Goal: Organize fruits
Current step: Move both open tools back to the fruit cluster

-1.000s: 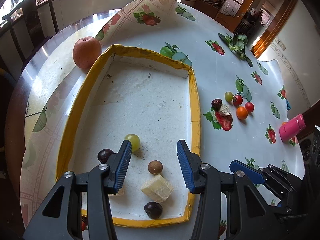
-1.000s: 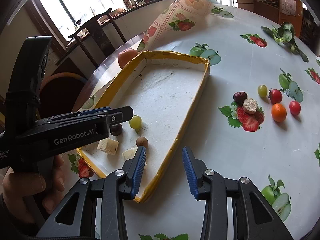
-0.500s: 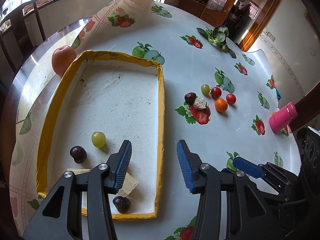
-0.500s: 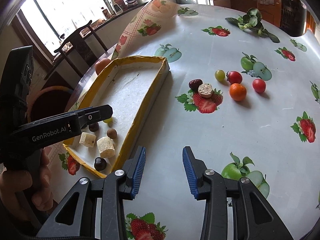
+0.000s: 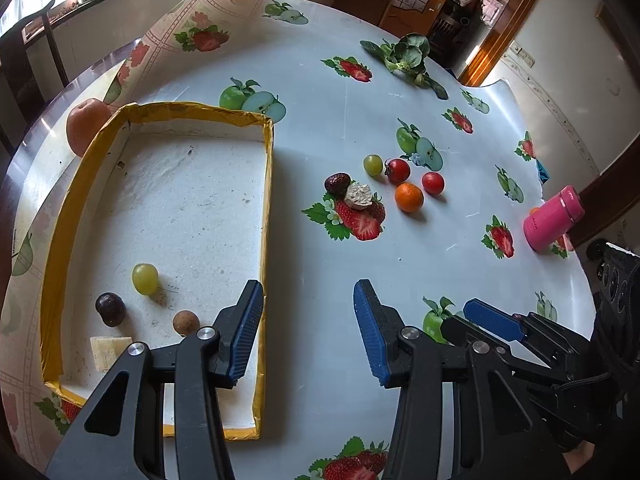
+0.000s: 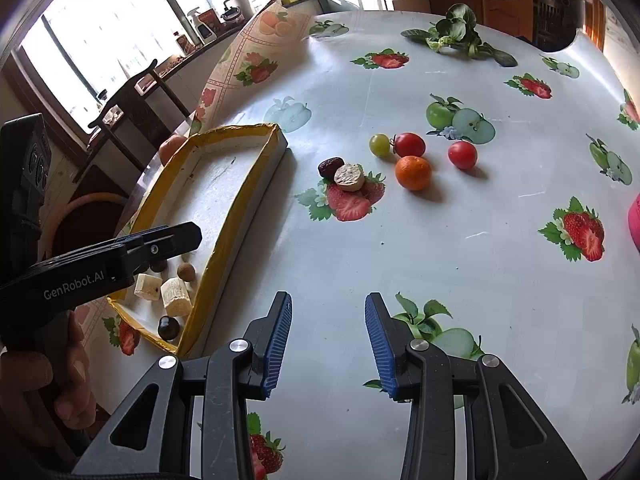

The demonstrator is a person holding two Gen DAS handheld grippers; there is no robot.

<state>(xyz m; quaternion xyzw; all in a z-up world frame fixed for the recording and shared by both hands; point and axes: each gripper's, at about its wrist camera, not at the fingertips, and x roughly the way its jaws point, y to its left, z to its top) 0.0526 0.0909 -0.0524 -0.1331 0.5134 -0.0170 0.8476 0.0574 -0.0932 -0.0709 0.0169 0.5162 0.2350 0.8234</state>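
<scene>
A yellow-rimmed tray (image 5: 267, 216) (image 6: 240, 196) lies on the left of the table. In it are a green grape (image 5: 145, 278), a dark fruit (image 5: 110, 309), a brown round fruit (image 5: 186, 323) and a pale chunk (image 5: 108, 350). On the cloth to the right lie a green grape (image 5: 373, 165) (image 6: 379, 145), two red tomatoes (image 5: 399, 170) (image 5: 433, 182), an orange (image 5: 409, 197) (image 6: 413, 172), a dark date (image 5: 338, 183) and a pale slice (image 5: 359, 195) (image 6: 349, 177). My left gripper (image 5: 308, 332) is open and empty over the tray's right rim. My right gripper (image 6: 328, 344) is open and empty over bare cloth.
A large apple (image 5: 86, 125) sits behind the tray's far left corner. A pink bottle (image 5: 553, 222) stands at the right edge. Leafy greens (image 5: 408, 58) lie at the far side. The cloth (image 6: 260, 52) curls up at the back left. A chair (image 6: 132, 108) stands beyond the table.
Both grippers have swung right, away from the tray and toward the loose fruit group. Both stay open and empty.
</scene>
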